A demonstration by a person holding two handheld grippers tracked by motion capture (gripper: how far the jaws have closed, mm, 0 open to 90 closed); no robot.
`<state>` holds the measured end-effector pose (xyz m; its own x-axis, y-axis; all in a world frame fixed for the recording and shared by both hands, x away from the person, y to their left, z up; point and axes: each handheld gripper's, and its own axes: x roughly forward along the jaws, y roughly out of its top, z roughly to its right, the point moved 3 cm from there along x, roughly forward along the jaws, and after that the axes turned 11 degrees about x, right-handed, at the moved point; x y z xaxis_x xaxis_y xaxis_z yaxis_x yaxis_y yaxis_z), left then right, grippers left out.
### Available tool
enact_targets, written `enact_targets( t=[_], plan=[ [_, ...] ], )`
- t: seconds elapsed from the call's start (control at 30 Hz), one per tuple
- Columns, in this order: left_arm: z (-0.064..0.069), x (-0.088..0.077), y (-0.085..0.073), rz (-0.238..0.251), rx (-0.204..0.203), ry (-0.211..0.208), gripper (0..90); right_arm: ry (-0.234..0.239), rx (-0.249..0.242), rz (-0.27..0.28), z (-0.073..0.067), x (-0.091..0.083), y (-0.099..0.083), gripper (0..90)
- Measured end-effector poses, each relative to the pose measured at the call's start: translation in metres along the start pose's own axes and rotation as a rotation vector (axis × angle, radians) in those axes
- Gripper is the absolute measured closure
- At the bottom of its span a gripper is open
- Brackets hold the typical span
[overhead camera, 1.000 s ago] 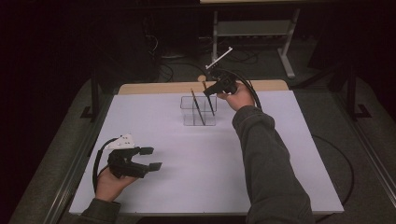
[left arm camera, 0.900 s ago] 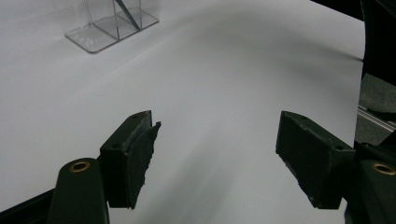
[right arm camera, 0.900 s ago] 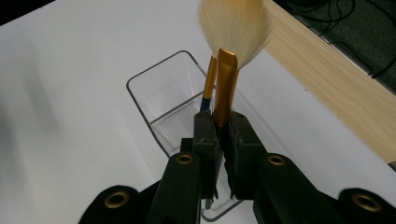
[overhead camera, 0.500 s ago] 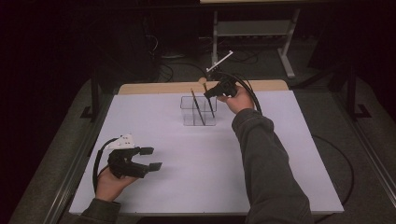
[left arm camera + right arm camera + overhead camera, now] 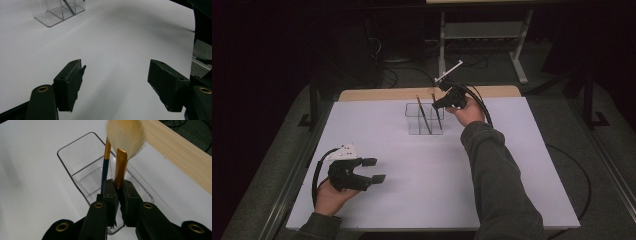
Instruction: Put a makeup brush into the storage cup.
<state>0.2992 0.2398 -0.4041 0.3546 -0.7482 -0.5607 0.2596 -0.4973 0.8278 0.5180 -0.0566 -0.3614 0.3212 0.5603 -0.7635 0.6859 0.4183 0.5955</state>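
High view: the right gripper (image 5: 443, 102) hovers just right of the clear organizer (image 5: 425, 119); the left gripper (image 5: 371, 170) rests well nearer the person.
Left gripper view: jaws spread, nothing between.
Right gripper view: jaws clamp a brush (image 5: 123, 157) above the organizer.

White table (image 5: 522, 165) w/ bare wood strip (image 5: 382, 93) along far edge; dark grey floor (image 5: 592, 155) around it; metal frame stand (image 5: 482, 35) far behind, cables (image 5: 397, 70) on floor near it; room beyond v. dark.
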Motion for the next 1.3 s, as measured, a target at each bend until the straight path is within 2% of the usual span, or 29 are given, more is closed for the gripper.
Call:
enact_targets(
  t=[0.3,0.47,0.7,0.73,0.8,1.03,1.3],
  plan=[
    [-0.001,0.0,-0.001,0.002,-0.008,-0.009,27.1,-0.005,0.013,-0.011,0.001,0.006,-0.003,81.5],
    [0.0,-0.001,0.0,0.009,-0.016,0.001,27.1,-0.033,0.031,-0.031,0.006,0.01,-0.009,73.4],
    [0.001,0.0,0.001,0.008,-0.012,0.002,27.1,-0.021,0.036,-0.012,0.006,0.003,-0.013,71.9],
    [0.0,0.0,0.001,0.006,0.006,0.004,27.1,-0.017,0.041,-0.009,0.006,0.001,-0.014,71.0],
    [0.002,0.0,0.001,0.005,-0.013,0.004,27.1,-0.015,0.04,-0.003,0.007,-0.001,-0.015,69.5],
    [0.002,0.002,0.001,0.002,-0.007,0.002,27.1,0.0,0.049,0.025,0.007,-0.008,-0.022,65.6],
    [0.001,0.002,0.0,-0.014,0.008,0.004,26.7,0.025,0.057,0.052,0.009,-0.015,-0.031,56.4]
  ],
)
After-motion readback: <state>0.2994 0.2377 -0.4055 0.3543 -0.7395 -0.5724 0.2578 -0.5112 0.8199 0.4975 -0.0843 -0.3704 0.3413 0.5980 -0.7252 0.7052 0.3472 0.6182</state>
